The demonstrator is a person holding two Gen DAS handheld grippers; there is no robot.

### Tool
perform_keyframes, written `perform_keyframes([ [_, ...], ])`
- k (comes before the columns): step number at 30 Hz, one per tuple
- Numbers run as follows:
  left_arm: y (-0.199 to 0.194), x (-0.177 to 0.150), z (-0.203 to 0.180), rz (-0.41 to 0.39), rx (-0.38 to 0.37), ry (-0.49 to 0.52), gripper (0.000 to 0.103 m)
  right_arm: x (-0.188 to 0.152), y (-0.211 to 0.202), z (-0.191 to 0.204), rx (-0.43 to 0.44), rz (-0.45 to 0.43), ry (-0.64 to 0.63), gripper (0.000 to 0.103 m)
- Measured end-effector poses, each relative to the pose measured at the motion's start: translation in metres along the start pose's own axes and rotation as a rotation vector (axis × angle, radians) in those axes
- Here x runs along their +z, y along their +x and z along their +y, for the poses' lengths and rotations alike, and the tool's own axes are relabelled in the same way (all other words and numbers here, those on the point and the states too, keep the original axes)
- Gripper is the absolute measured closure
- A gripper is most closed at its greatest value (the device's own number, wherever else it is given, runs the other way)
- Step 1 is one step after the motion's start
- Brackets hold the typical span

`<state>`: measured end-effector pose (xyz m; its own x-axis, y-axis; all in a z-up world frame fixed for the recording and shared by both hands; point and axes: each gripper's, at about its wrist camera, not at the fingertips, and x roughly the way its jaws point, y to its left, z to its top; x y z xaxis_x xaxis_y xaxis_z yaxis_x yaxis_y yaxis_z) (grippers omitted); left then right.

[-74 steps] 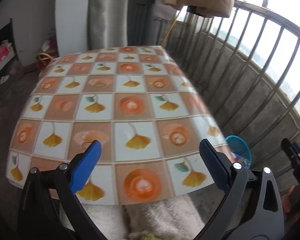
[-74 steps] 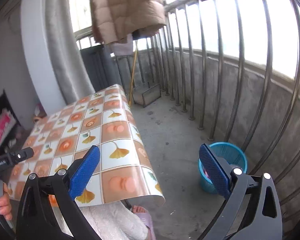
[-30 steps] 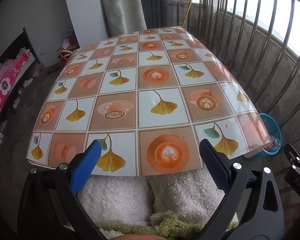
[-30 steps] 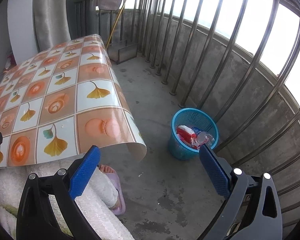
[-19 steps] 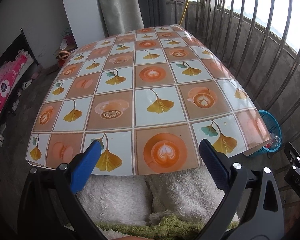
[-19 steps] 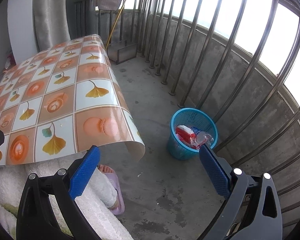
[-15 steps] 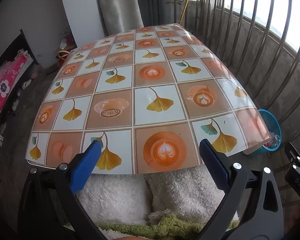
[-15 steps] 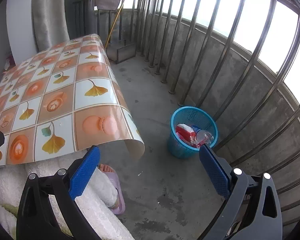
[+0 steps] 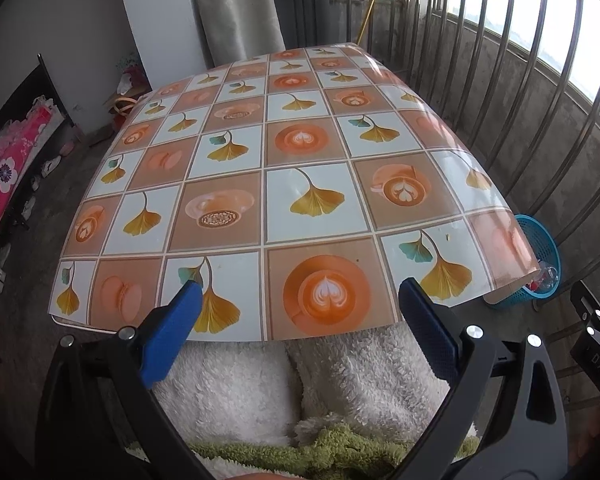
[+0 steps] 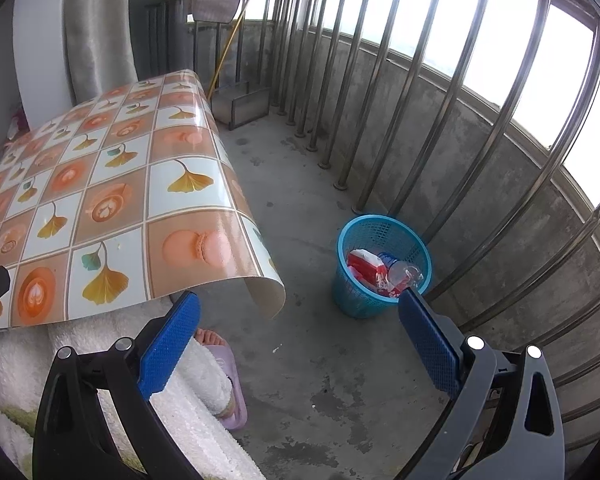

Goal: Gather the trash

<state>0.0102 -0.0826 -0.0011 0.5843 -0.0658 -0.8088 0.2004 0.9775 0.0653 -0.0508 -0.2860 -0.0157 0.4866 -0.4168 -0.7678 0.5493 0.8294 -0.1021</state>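
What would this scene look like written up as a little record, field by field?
place: balcony with metal railing and concrete floor
table: covered by a leaf-and-coffee patterned cloth, no trash visible on it
bin: blue basket on the floor beside the table, near the railing
bin contents: red packaging and a clear plastic bottle
left hand-held gripper: open, holding nothing, at the table's near edge
right hand-held gripper: open, holding nothing, above the floor near the bin
person: fluffy white clothing, foot in a purple slipper
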Motion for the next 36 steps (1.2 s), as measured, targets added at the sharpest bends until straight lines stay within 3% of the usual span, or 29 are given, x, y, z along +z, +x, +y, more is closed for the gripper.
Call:
perform_keyframes([
  [36, 0.0001, -0.0022, -0.0004, 0.003, -0.002, 0.001, 0.009, 0.0014, -0.0047, -0.0018, -0.007, -0.009, -0.008, 0.006],
])
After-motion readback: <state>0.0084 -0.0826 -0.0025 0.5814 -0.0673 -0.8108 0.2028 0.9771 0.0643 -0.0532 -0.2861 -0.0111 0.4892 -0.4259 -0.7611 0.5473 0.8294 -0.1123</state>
